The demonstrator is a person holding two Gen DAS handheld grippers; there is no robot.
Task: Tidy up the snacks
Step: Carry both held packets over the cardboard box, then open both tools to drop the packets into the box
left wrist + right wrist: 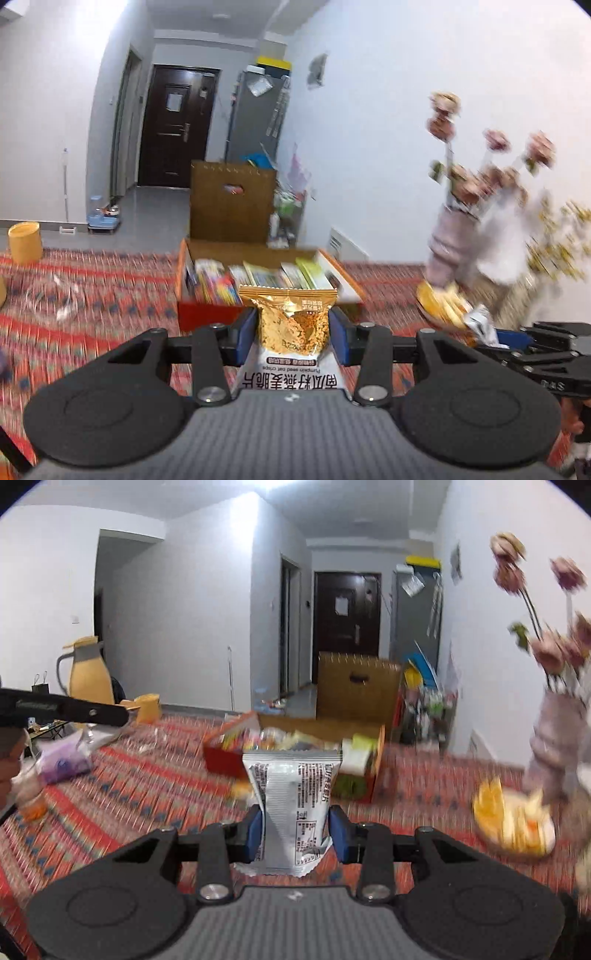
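My left gripper [292, 332] is shut on a gold and white oat crisp packet [291, 321], held upright above the patterned tablecloth. Straight ahead of it stands an open orange snack box [186, 266] with several packets lined up inside. My right gripper [295, 829] is shut on a silver-white snack packet [293, 794] with its printed back toward the camera. The same snack box [376, 771] lies beyond that packet, slightly right. In the left wrist view the right gripper [495, 338] shows at the right edge with its white packet. The left gripper's arm appears at the left edge of the right wrist view.
A plate of orange and yellow snacks [441, 304] sits right of the box, also blurred as the plate [513, 823]. Behind it stands a vase of dried flowers [454, 236]. A purple bag [62, 762] and clear wrappers lie at left. A yellow cup [24, 242] stands at the far left.
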